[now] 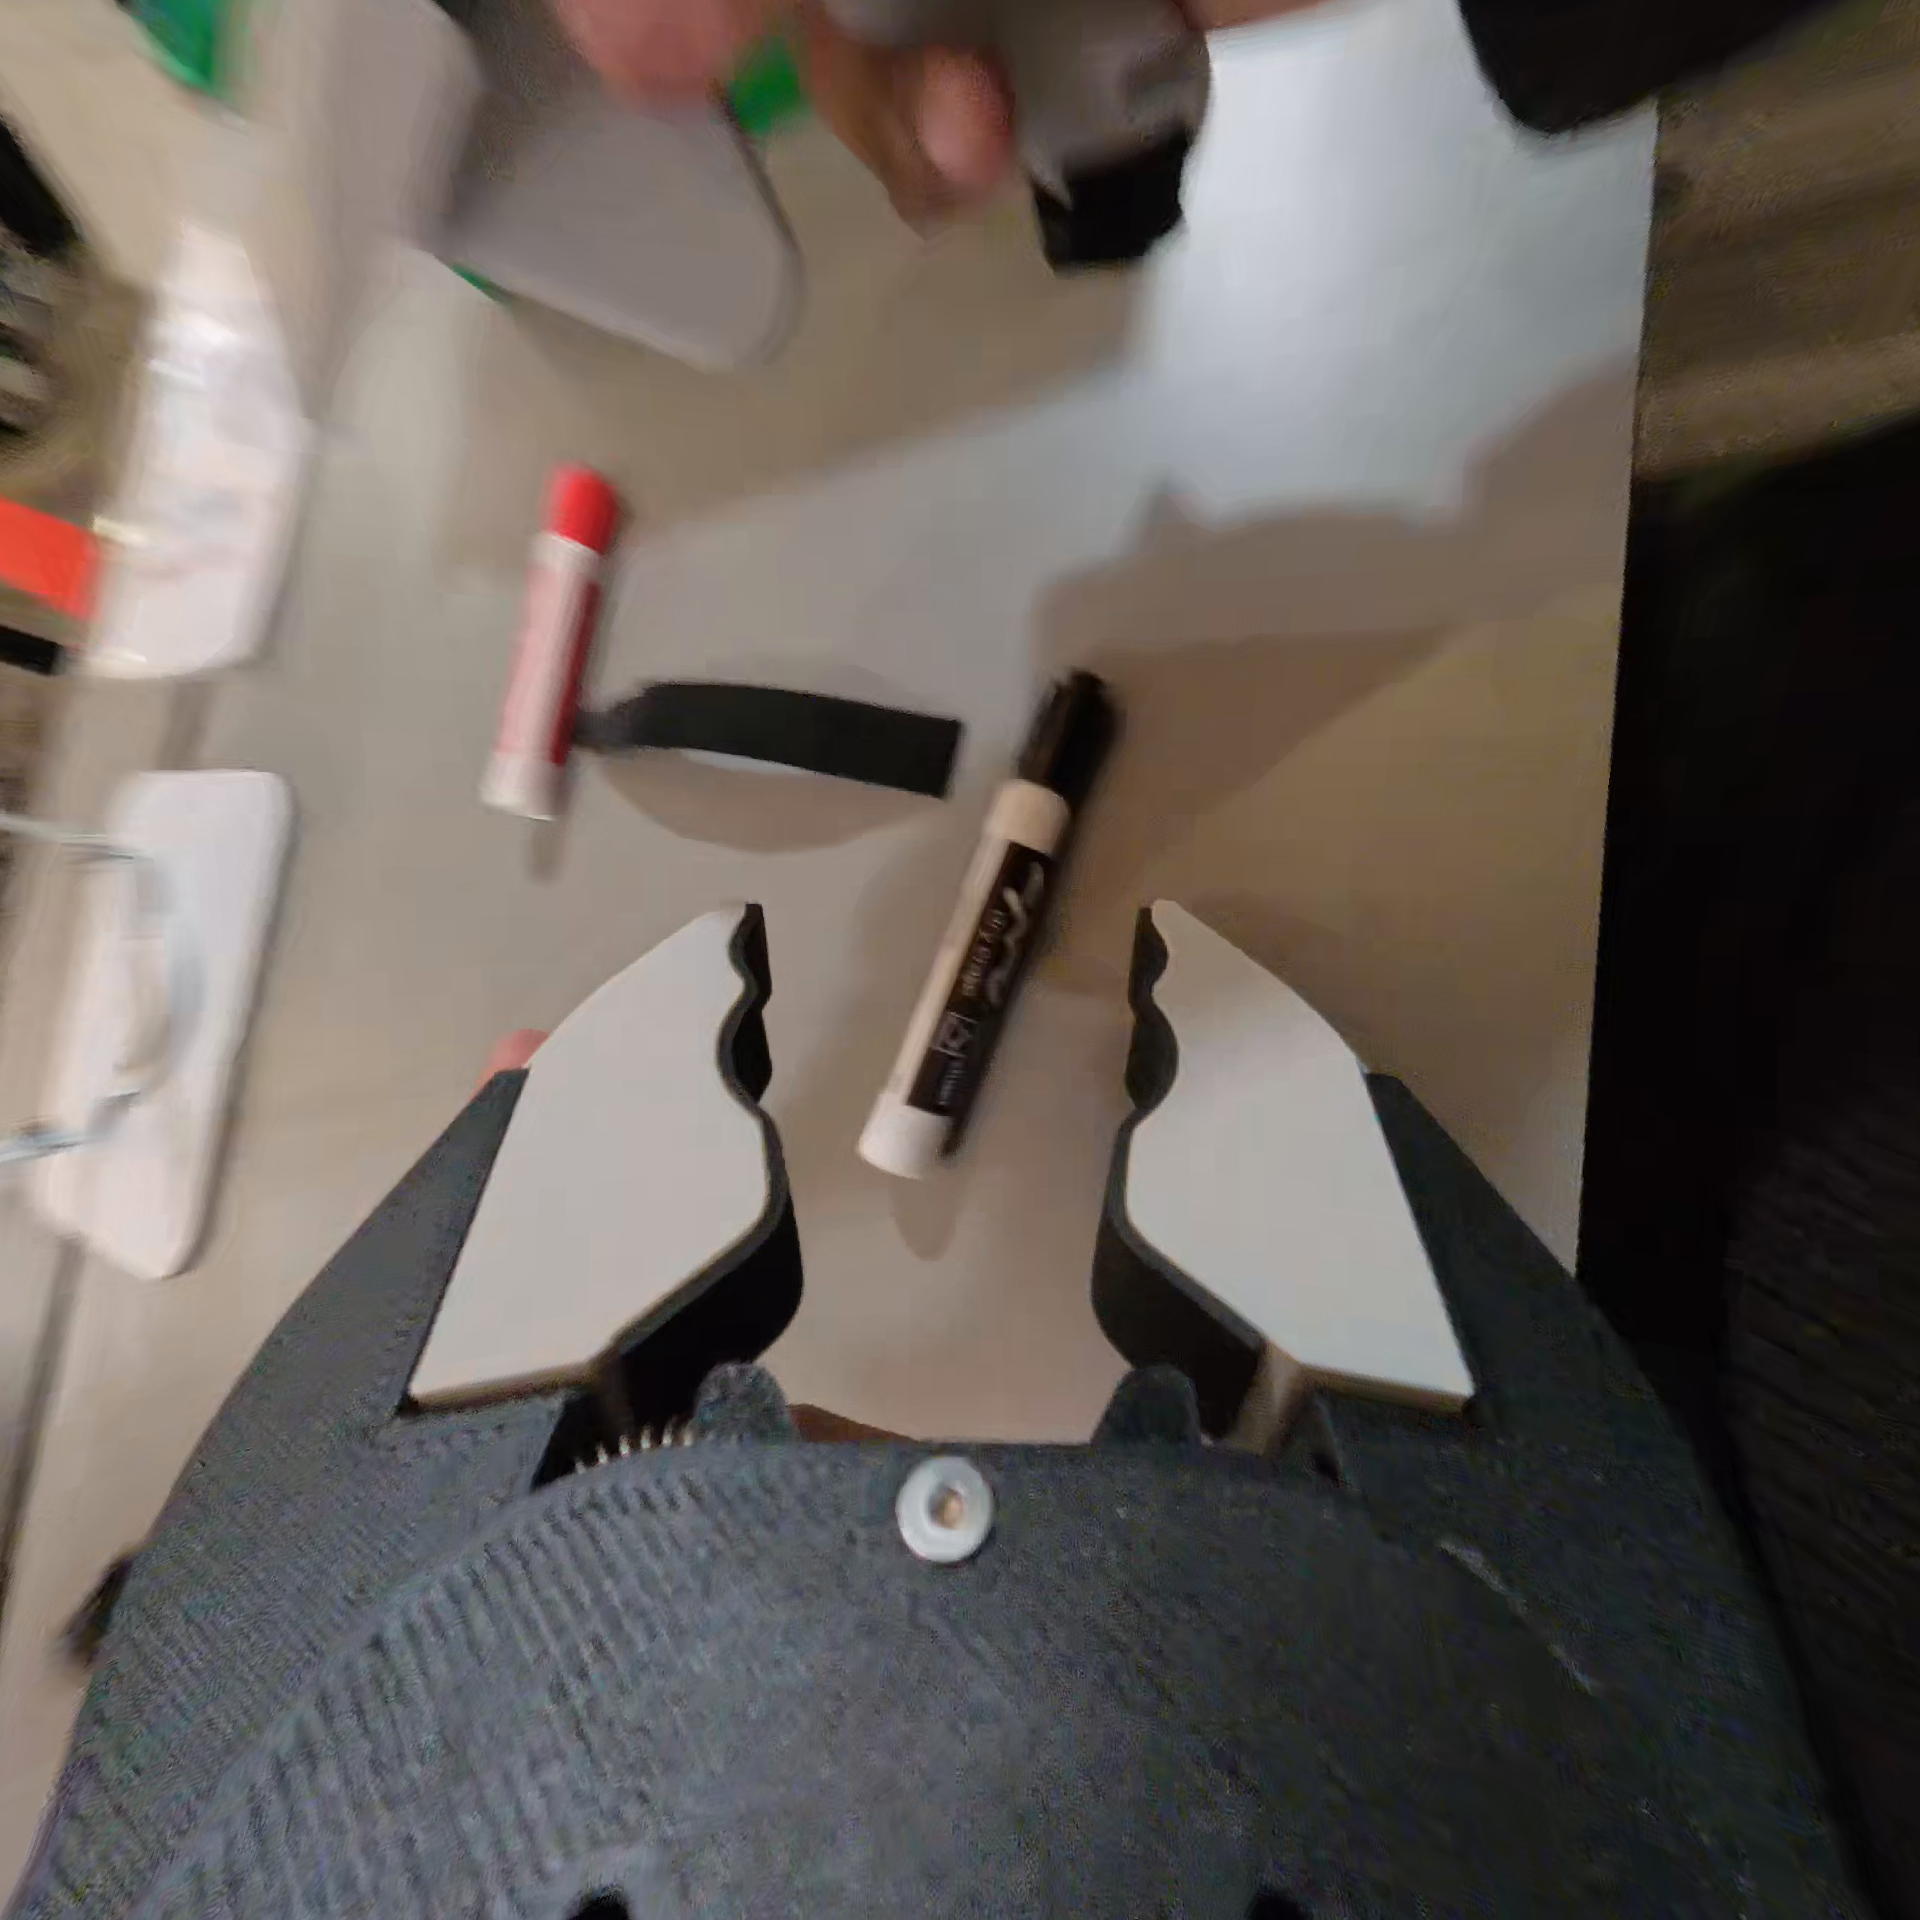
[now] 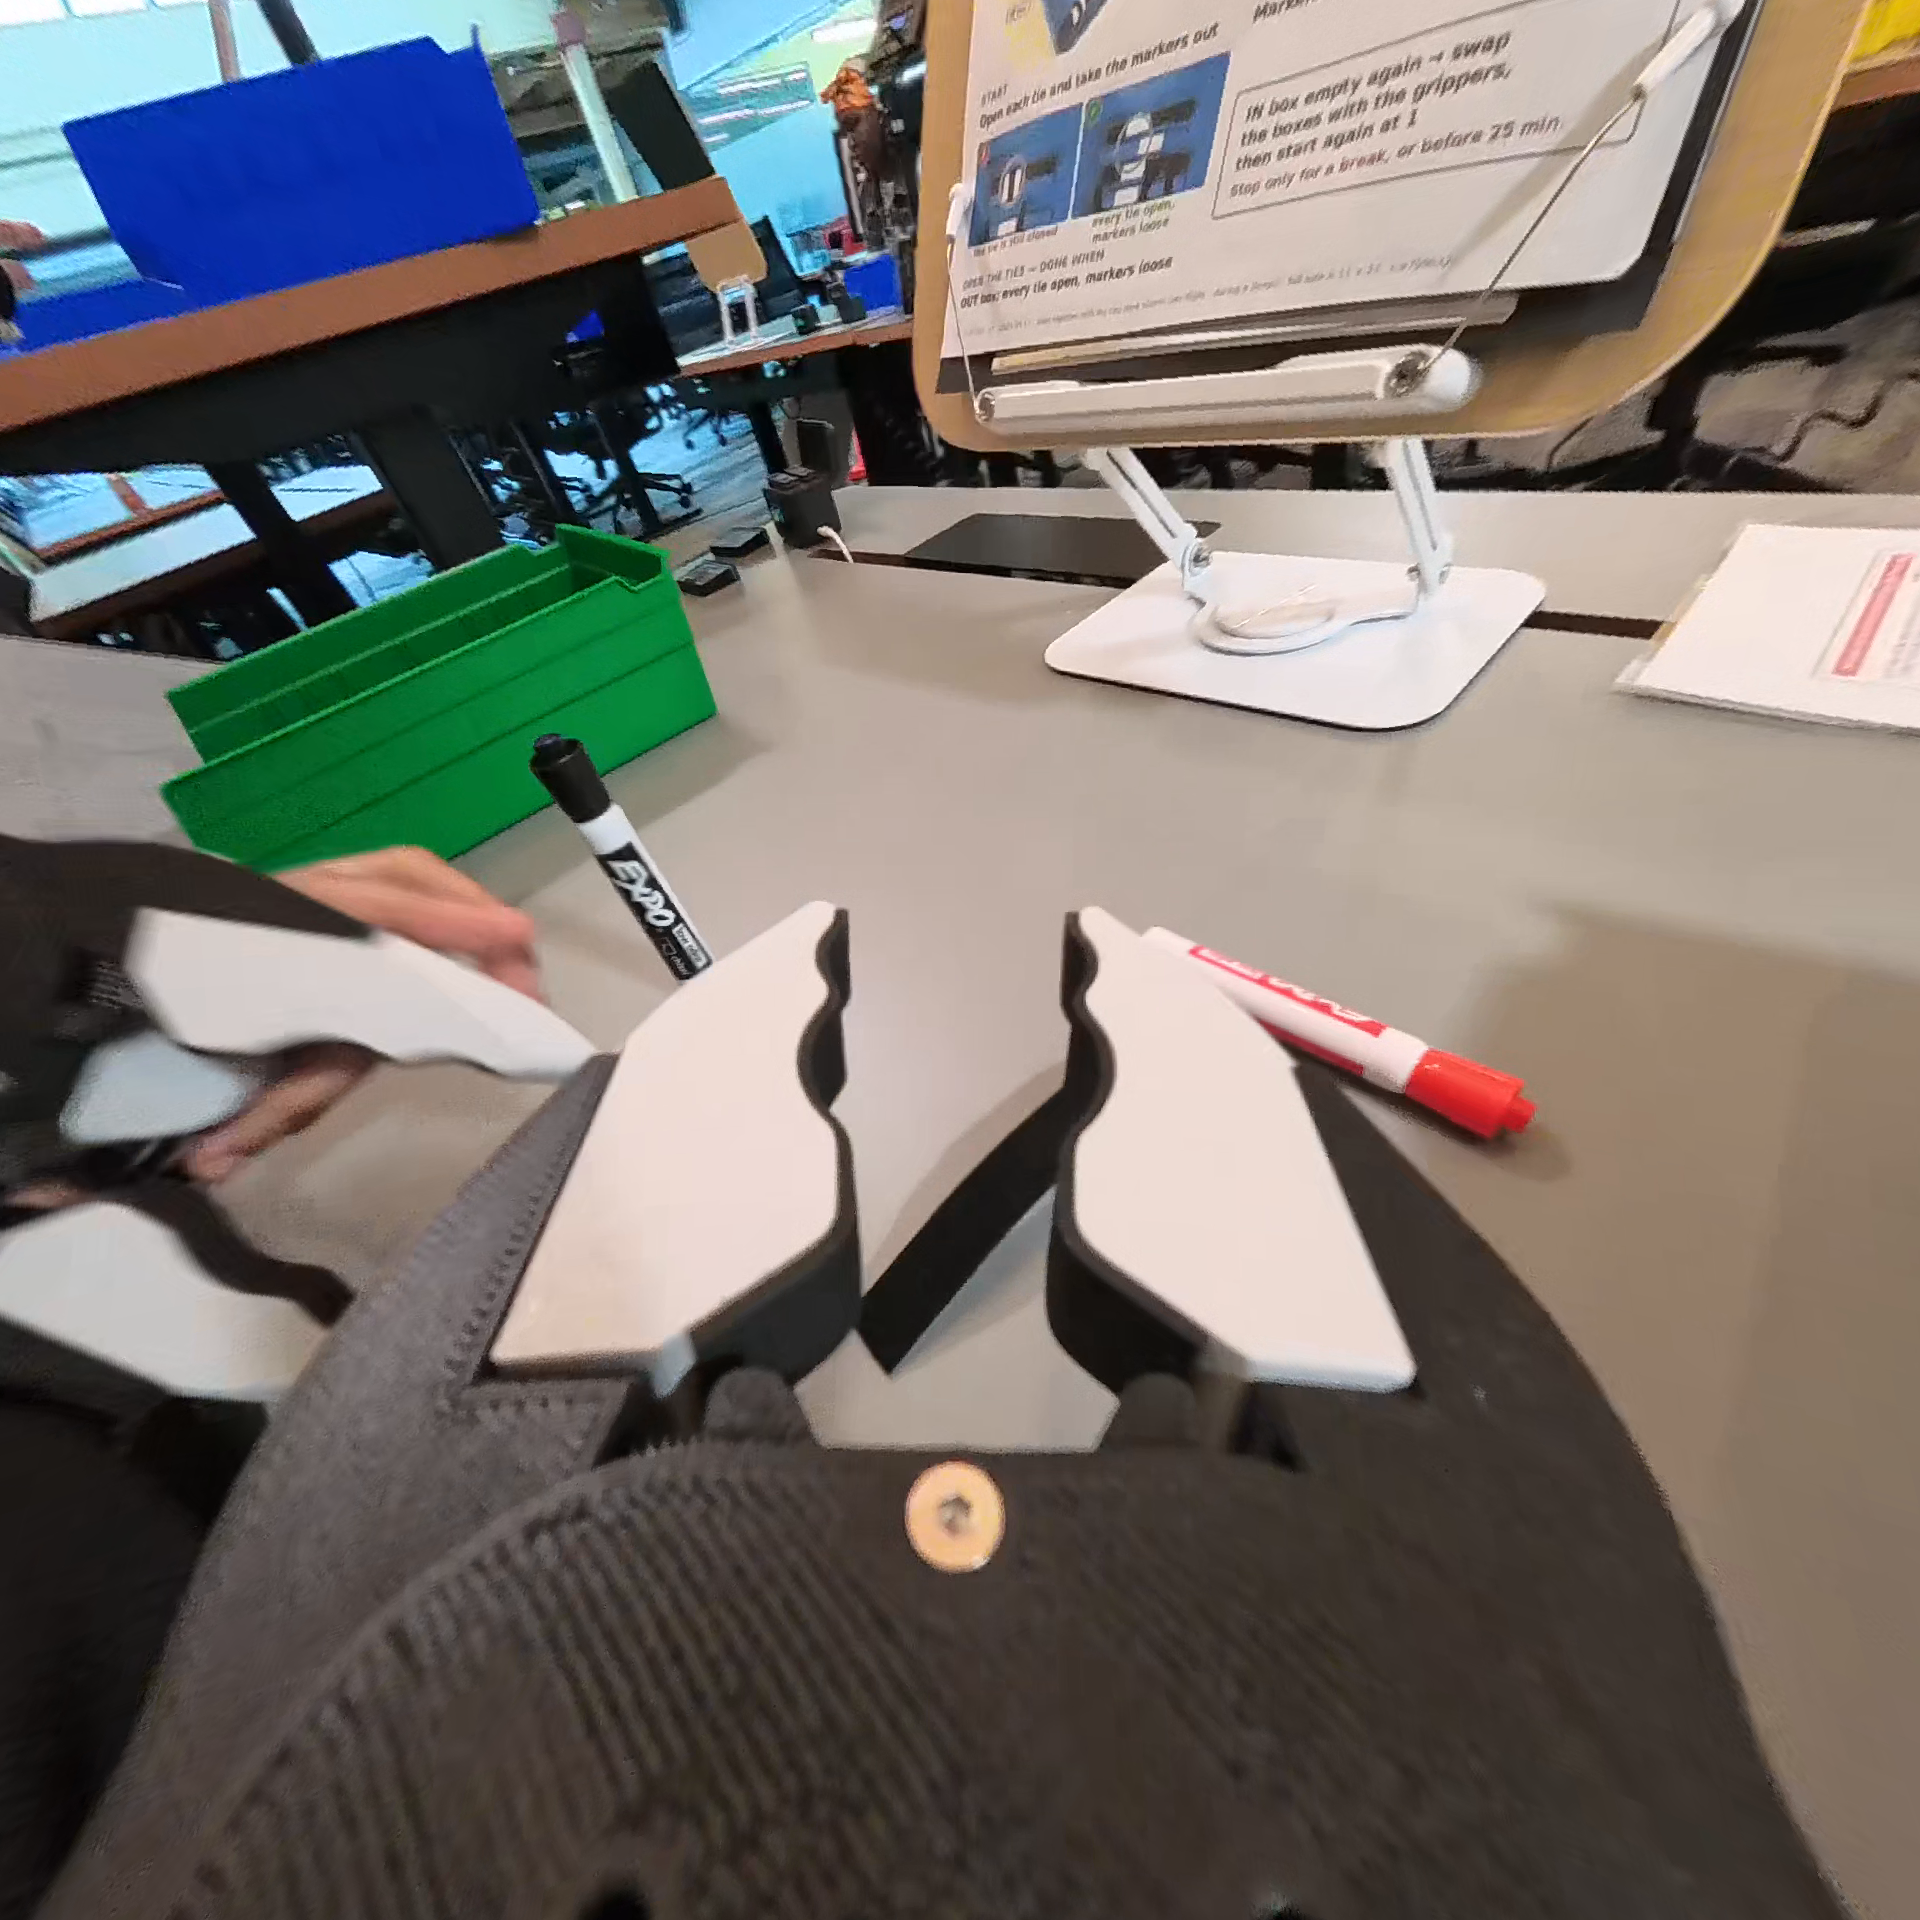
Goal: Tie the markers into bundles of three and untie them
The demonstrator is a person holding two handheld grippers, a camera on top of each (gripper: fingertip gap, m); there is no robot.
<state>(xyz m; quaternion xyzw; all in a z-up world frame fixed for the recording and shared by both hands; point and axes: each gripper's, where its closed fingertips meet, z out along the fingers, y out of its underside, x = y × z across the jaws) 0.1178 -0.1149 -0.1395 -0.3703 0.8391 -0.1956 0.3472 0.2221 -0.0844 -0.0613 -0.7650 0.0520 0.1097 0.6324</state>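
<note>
Both my claws gape empty: left claw (image 1: 951,914) over the black marker (image 1: 992,925), right claw (image 2: 956,920) above the strap (image 2: 961,1236). The red marker (image 2: 1340,1023) lies loose on the table (image 2: 1039,790). A careless closing could roll the round marker away.

Grey table (image 2: 1039,790), brown-topped desks (image 2: 343,301) behind, dark office chairs (image 2: 644,468).

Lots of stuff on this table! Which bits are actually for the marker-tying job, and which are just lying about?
For the job:
- black marker
- red marker
- black strap, lying flat beside the red marker
- left gripper and right gripper, both open and empty
- green bin, probably

Just lying about:
- white document stand holding an instruction sheet
- paper sheet at the table edge
</note>
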